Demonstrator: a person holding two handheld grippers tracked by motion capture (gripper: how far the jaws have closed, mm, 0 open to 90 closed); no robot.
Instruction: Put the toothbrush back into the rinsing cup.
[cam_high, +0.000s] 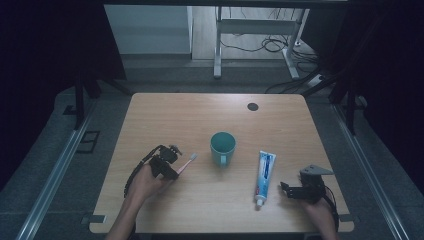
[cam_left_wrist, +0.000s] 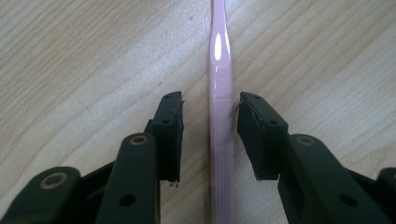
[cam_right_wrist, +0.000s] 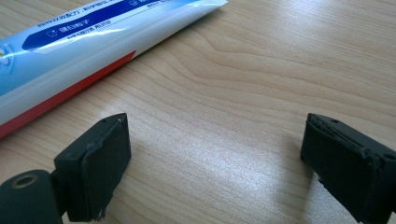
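A pink toothbrush (cam_high: 188, 162) lies on the wooden table (cam_high: 165, 115), its head pointing toward a teal cup (cam_high: 222, 146). My left gripper (cam_high: 176, 168) straddles the handle. In the left gripper view the pink toothbrush (cam_left_wrist: 219, 51) runs between the jaws of my left gripper (cam_left_wrist: 211, 100), with a gap on each side, so the pads do not press on it. A blue and white toothpaste tube (cam_high: 264, 175) lies right of the cup. My right gripper (cam_high: 286, 189) rests open just right of the tube's cap end; its view shows the right gripper (cam_right_wrist: 217, 121) over bare wood beside the toothpaste tube (cam_right_wrist: 84, 32).
A small black disc (cam_high: 252, 106) sits near the table's far edge. Beyond the table are a white desk frame (cam_high: 218, 47) and cables on the floor. Metal rails (cam_high: 55, 172) run along both sides of the table.
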